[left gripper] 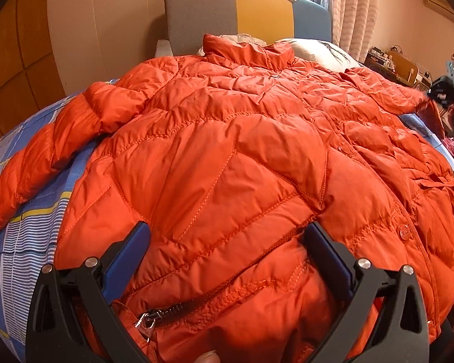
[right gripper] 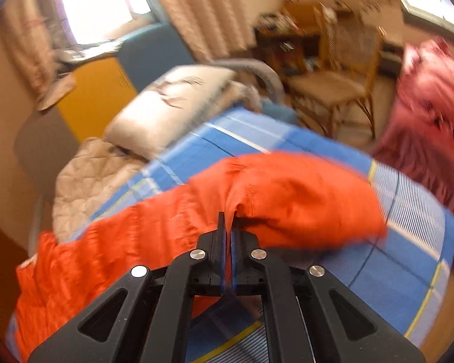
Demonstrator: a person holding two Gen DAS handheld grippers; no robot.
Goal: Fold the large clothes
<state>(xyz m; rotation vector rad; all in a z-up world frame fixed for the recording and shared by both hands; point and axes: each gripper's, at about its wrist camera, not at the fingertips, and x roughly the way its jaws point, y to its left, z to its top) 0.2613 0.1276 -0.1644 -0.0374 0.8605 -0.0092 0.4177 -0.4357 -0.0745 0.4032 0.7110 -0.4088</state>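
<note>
Pillow point(right gripper: 169, 96) and chair point(right gripper: 333, 84) beyond jacket point(right gripper: 287, 193) — right claw point(right gripper: 228, 227) pinching sleeve.

Jacket point(left gripper: 242, 139) spread on bed point(left gripper: 24, 230), pillow point(left gripper: 311, 49) behind.

No text can be read with certainty. The round orange snap button point(left gripper: 403, 230) near the front edge of the orange jacket point(left gripper: 227, 151) carries a small embossed mark, too small to make out. Nothing else on or around the jacket shows legible words, labels, numbers or signs in either view.
</note>
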